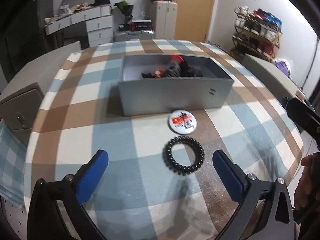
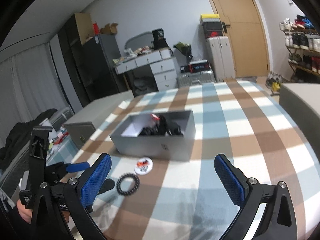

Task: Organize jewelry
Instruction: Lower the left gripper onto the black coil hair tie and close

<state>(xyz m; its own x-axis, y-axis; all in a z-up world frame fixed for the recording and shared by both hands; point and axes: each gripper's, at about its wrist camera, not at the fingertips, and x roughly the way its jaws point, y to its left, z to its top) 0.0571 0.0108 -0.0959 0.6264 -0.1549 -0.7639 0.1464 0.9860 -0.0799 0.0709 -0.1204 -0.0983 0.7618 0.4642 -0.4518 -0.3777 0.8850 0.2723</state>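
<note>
Left gripper point(image 1: 160, 167) spread wide, nothing btwn pads; black coil hair tie point(image 1: 183, 156) lies on checked cloth point(image 1: 80, 120) just ahead, off-centre twd right pad; round badge point(image 1: 182, 122) beyond it, near grey box point(image 1: 176, 98); box contents a dark, blurred jumble w/ red bits, can't ID; right gripper point(image 2: 163, 175) also wide, empty, over bare cloth; left gripper partly cut off at right view's edge.

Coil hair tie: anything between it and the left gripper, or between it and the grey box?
Nothing lies between the open left gripper and the coil hair tie; it lies on bare cloth just ahead of the fingertips. Toward the grey box, the round badge lies flat on the direct line, against the box's front wall.
</note>
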